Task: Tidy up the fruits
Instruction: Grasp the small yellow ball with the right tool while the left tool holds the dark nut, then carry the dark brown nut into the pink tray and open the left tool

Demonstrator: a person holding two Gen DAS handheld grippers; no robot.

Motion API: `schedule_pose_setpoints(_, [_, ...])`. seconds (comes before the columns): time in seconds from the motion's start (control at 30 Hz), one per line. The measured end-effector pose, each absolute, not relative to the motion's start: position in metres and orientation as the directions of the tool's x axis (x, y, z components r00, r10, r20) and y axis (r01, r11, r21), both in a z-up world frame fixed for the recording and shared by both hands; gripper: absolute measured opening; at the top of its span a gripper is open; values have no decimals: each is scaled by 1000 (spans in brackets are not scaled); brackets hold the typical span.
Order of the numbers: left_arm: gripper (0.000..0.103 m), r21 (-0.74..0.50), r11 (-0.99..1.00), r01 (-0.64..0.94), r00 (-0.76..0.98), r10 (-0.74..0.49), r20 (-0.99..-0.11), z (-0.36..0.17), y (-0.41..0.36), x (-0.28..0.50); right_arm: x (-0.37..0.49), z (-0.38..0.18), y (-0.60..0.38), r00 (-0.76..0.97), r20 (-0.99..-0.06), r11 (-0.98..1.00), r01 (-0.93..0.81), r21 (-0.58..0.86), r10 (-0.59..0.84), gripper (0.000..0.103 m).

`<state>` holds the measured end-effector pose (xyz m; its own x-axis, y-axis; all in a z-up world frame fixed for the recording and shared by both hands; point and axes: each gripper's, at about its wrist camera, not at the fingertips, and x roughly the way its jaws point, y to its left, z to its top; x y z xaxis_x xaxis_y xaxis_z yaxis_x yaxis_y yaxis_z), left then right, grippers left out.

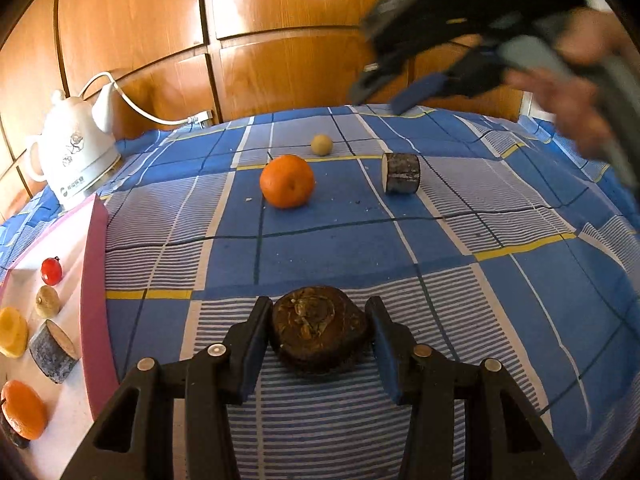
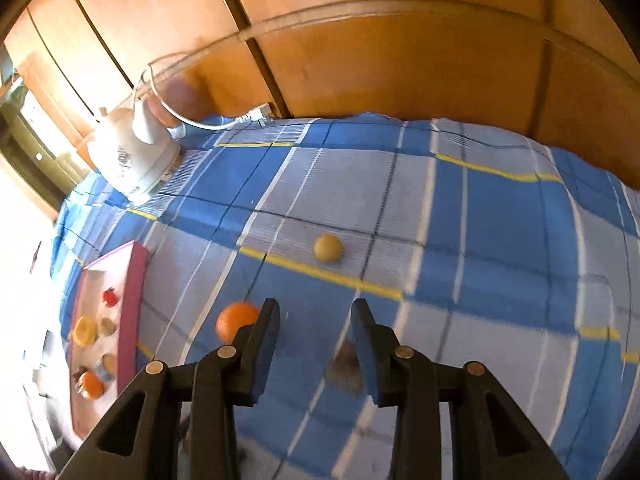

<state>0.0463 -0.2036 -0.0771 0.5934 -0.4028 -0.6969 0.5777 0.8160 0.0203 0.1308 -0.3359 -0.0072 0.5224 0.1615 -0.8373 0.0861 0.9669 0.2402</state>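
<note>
Wood-panelled cabinet doors (image 1: 280, 64) back a table covered with a blue, white and yellow checked cloth (image 1: 320, 248). Landmark for all positions: the whole orange (image 1: 287, 181) lying loose on the cloth.

Beyond the orange, toward the doors, sits a small yellowish round fruit (image 1: 321, 144), apart from it. To the orange's right in the left wrist view lies a short dark-skinned cut cylinder (image 1: 401, 173) on its side, pale cut face toward the orange, not touching it. Well to the orange's left stands a white kettle (image 1: 74, 152) with a white cord trailing along the doors. Nearer the camera on that same side is a pink-rimmed white tray (image 1: 94, 280) holding a small red fruit (image 1: 51, 271), a tan piece (image 1: 47, 301), a yellow piece (image 1: 12, 337), a second dark cylinder (image 1: 53, 356) and another orange (image 1: 23, 409).

Left gripper (image 1: 319, 342): well in front of the orange, low over the cloth, fingers apart and straddling a dark brown, rough, flattish round fruit (image 1: 320, 330). Left pad looks to touch its edge; a narrow gap shows at the right pad. Fruit rests on the cloth.

Right gripper (image 2: 316, 344): raised above the cloth, blurred, seen upper right in the left wrist view with a hand (image 1: 580, 92) around it. Fingers stand apart with nothing between them. In its own view the orange is half hidden behind its left finger, and a blurred dark object lies below its right finger.
</note>
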Motion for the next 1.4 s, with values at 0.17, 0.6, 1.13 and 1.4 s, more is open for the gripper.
schedule_pose_setpoints(0.17, [48,15,815,580,595,-410,-692,-78,-202,46,174,-26,-327,472,-877,986,78,147,93,37])
schedule_pose_setpoints(0.6, [48,5,814,581,596,-421,-684,-79,-201,44,211,-55,-312,395,-918,999,32,41,25,24])
schedule_pose_setpoints(1.13, [49,17,816,578,595,-406,-694,-76,-204,45,72,-11,-371,409,-912,987,158,28,-40,25])
schedule_pose_setpoints(1.4, [48,-1,823,568,551,-382,-742,-72,-208,53,57,-57,-372,313,-950,986,161,33,-19,25])
